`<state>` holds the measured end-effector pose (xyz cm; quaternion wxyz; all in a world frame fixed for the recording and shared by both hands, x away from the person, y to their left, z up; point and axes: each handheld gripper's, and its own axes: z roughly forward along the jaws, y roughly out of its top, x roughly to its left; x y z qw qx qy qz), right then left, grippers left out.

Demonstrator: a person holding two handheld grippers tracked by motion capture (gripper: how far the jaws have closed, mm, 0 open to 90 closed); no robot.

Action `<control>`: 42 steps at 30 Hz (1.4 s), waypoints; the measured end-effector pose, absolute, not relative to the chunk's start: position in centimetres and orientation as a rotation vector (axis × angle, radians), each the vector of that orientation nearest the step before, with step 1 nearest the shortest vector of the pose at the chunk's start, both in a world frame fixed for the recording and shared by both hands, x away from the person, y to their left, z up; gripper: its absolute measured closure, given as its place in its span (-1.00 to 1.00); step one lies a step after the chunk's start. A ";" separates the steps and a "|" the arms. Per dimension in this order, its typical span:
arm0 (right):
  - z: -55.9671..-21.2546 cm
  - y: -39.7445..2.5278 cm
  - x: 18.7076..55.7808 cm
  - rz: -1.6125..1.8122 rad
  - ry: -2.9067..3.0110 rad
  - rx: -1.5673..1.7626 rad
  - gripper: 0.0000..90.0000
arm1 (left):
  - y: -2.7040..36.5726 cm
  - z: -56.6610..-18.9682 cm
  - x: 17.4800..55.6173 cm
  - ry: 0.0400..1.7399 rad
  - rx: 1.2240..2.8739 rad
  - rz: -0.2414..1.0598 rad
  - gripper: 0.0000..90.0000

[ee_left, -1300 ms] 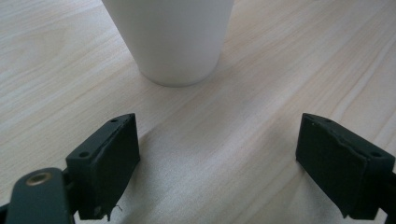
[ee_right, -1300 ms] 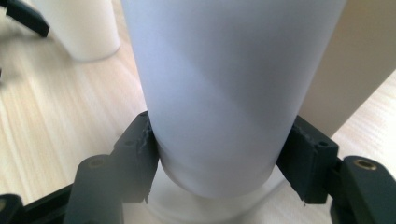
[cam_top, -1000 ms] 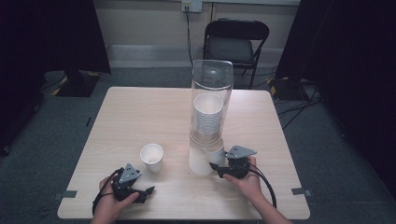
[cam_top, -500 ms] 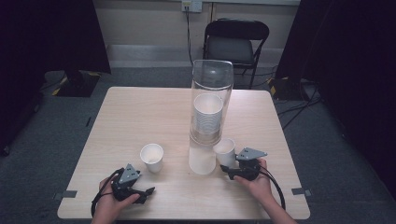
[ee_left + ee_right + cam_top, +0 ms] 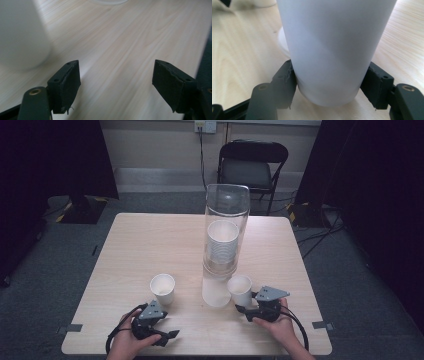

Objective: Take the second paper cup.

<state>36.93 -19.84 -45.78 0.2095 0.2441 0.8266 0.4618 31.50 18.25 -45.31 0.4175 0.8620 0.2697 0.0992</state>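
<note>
Cup (image 5: 332, 50) pulled clear (right hand-held gripper (image 5: 329, 82) clamps base).

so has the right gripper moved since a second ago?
Yes. In the high view the right gripper has pulled back from the clear tube dispenser toward the table's right near corner, shut on a white paper cup.

Left gripper (image 5: 172, 335) held low in left hand (image 5: 131, 344), jaws spread wide with nothing between; right gripper (image 5: 242, 309) in right hand (image 5: 276, 326), jaws pressed against cup (image 5: 332, 50) between them
</note>
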 end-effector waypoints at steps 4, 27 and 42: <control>-45.8 -19.7 36.1 1.290 2.311 0.605 -0.23 | 15.7 -44.1 31.4 0.631 2.152 0.201 -0.48; -46.0 -20.1 35.7 1.255 2.322 0.561 -0.23 | 9.7 -39.5 34.5 0.781 1.998 0.165 -0.61; -46.2 -19.0 35.1 1.211 2.447 0.398 -0.24 | 7.2 -39.7 36.3 0.884 1.959 -0.014 0.24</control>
